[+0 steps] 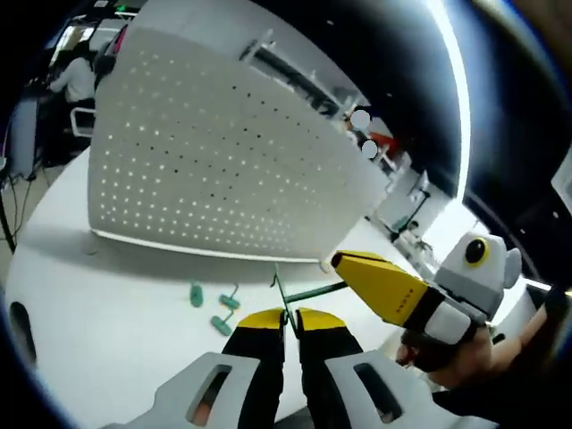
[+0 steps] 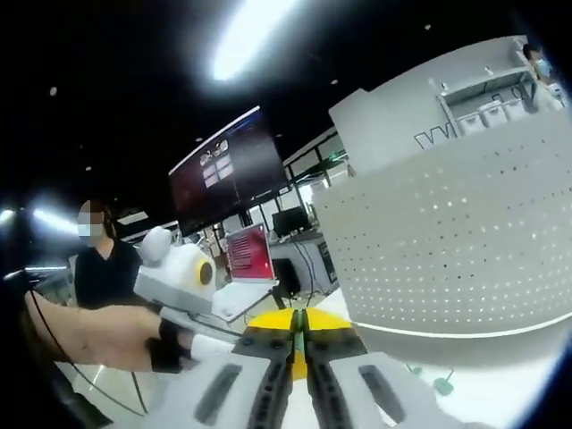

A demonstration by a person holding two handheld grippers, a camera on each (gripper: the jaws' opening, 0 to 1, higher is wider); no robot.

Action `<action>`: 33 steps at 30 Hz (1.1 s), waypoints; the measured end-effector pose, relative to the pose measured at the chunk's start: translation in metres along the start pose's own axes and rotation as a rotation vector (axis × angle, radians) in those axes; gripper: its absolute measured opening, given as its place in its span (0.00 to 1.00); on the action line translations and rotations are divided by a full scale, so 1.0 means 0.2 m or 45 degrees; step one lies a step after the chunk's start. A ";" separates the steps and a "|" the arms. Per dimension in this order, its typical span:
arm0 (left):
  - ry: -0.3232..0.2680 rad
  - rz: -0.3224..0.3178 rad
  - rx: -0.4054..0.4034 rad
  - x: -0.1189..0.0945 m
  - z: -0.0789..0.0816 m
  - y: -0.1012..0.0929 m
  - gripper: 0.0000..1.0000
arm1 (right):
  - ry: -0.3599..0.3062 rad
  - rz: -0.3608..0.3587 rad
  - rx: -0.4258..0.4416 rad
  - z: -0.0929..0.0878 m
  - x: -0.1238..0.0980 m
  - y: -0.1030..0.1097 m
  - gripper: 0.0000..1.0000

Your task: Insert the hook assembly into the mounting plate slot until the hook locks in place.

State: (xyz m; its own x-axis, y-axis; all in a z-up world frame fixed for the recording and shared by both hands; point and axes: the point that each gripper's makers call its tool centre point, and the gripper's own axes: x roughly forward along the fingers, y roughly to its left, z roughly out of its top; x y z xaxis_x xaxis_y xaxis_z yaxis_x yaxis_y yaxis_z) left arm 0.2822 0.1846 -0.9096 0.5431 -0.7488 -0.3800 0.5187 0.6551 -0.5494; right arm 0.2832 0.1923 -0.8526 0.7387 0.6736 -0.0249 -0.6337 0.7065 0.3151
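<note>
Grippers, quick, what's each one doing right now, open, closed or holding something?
Left gripper: closed on a green hook.
Right gripper: closed; holding anything cannot be told.

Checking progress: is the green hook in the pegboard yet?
Out. The green hook is clamped between the left gripper jaws, in front of the pegboard.

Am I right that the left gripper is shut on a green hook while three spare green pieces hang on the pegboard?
Not quite. In the left gripper view the left gripper is shut on the green hook, but the three spare green pieces lie on the white table before the pegboard.
</note>
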 end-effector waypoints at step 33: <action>-0.191 0.190 0.403 -0.12 0.16 -0.02 0.01 | 0.036 0.080 0.060 0.10 -0.11 0.05 0.15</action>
State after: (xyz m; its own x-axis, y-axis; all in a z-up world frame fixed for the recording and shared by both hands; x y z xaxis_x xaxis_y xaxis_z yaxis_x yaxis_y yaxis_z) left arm 0.2892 0.2026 -0.8742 0.7064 -0.6350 -0.3127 0.5922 0.7722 -0.2301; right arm 0.2654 0.1807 -0.8290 0.6905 0.7226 -0.0306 -0.6665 0.6522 0.3611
